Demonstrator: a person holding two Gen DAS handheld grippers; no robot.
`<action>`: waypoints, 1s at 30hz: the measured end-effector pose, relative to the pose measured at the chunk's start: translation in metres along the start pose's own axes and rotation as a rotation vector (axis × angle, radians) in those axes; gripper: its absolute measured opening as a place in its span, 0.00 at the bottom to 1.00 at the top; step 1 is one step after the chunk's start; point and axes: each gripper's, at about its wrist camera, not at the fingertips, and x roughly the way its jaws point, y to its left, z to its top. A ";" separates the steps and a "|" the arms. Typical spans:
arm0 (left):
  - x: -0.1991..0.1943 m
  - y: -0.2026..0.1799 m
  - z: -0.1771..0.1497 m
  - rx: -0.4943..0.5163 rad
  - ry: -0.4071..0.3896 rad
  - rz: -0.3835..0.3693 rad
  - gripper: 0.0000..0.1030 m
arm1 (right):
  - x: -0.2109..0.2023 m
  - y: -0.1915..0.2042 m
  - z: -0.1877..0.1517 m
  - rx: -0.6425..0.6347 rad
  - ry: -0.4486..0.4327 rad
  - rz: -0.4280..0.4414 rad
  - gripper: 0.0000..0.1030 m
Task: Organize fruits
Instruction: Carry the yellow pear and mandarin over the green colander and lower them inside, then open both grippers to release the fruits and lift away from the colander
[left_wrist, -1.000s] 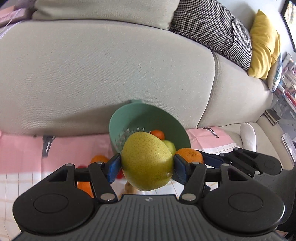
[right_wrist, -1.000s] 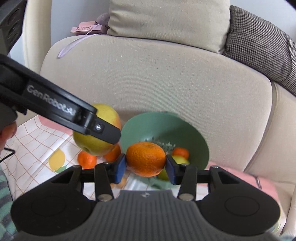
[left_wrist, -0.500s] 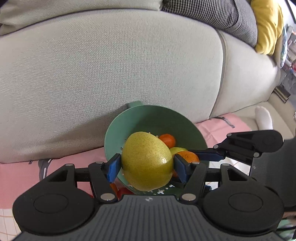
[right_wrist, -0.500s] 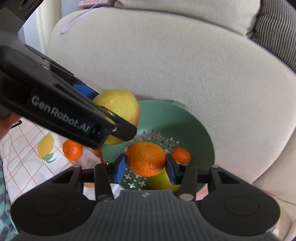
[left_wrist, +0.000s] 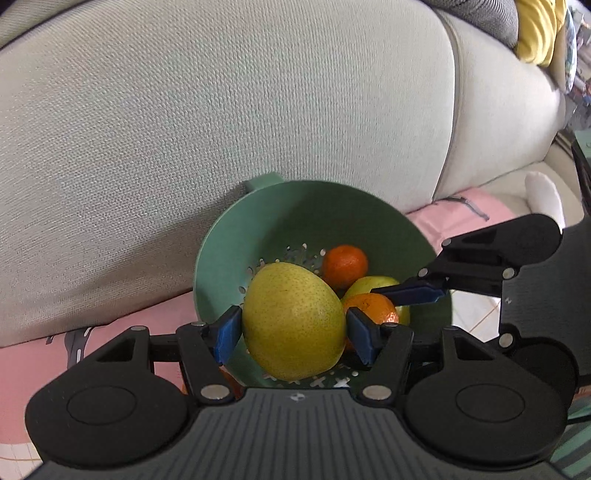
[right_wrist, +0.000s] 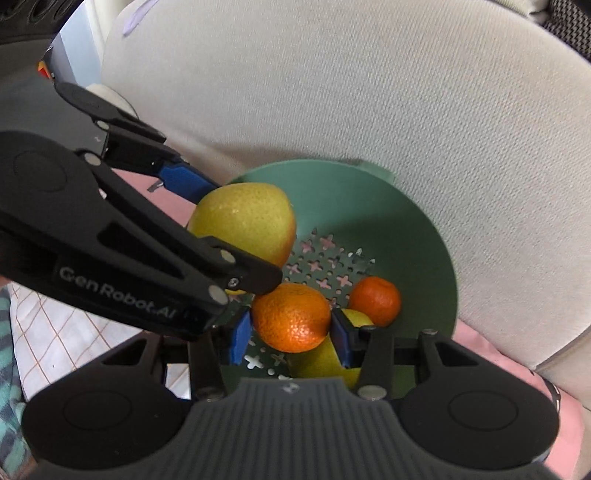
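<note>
My left gripper (left_wrist: 291, 328) is shut on a large yellow-green pear (left_wrist: 291, 321) and holds it over the green colander (left_wrist: 314, 214). My right gripper (right_wrist: 291, 328) is shut on an orange (right_wrist: 291, 317) and holds it inside the colander (right_wrist: 406, 229), just right of the pear (right_wrist: 243, 218). In the colander lie a small tangerine (right_wrist: 375, 301) and a yellow-green fruit (right_wrist: 321, 358), partly hidden under the orange. The left wrist view shows the tangerine (left_wrist: 345, 266), the held orange (left_wrist: 373, 310) and the right gripper's blue finger (left_wrist: 410, 293).
The colander leans against a beige sofa back (left_wrist: 221, 129). It rests on a pink cloth (left_wrist: 461, 218) and a checked cloth (right_wrist: 55, 332). A yellow cushion (left_wrist: 535, 29) lies far right on the sofa.
Both grippers have moved forward and down with their fruit, so the pear and the orange now hang over and inside the colander. The grips have not changed.
</note>
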 end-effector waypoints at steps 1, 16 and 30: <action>0.002 0.001 0.000 -0.001 0.003 0.002 0.68 | 0.001 0.000 0.001 -0.007 0.000 0.001 0.42; 0.036 -0.002 0.012 0.132 0.119 0.031 0.68 | 0.002 0.014 0.006 -0.113 0.020 -0.018 0.42; 0.043 -0.002 0.009 0.140 0.139 0.029 0.71 | 0.000 0.011 -0.001 -0.103 0.032 -0.024 0.42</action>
